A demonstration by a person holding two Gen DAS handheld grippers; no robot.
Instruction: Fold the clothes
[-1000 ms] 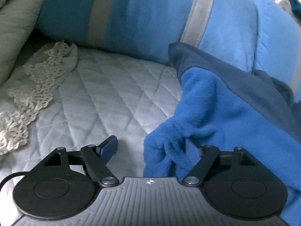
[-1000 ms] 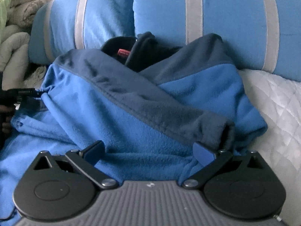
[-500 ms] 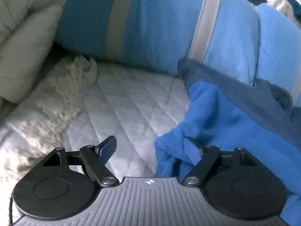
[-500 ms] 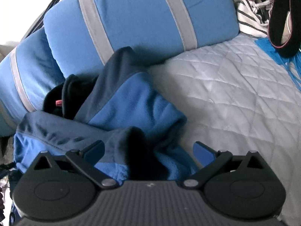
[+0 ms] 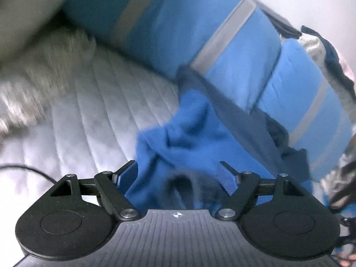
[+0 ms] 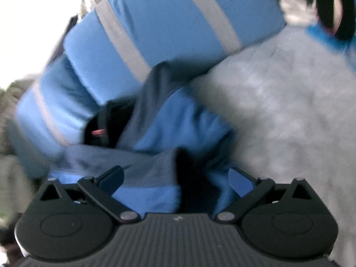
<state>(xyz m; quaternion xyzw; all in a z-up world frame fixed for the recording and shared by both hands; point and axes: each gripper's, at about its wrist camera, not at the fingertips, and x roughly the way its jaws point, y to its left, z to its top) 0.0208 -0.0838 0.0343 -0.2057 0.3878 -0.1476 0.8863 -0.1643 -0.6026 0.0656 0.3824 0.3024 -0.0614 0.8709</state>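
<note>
A blue fleece jacket with navy trim lies crumpled on the quilted bed, against the striped pillows. In the left wrist view my left gripper stands wide open over the jacket's left edge. A bunched fold of blue fleece lies between the fingers, and the pads do not pinch it. In the right wrist view the same jacket shows its black collar lining with a red tag. My right gripper is also open, with a navy sleeve end lying loose between its fingers. Both views are motion-blurred.
Two blue pillows with grey stripes back the jacket. The white quilted bedspread stretches to both sides. A lace-edged cloth and a beige blanket lie at the left. A black strap hangs at the upper right.
Both views have rolled. The left gripper shifted right, so the fleece edge now sits between both fingers. The right gripper swung to the jacket's right end, with bare bedspread now in view.
</note>
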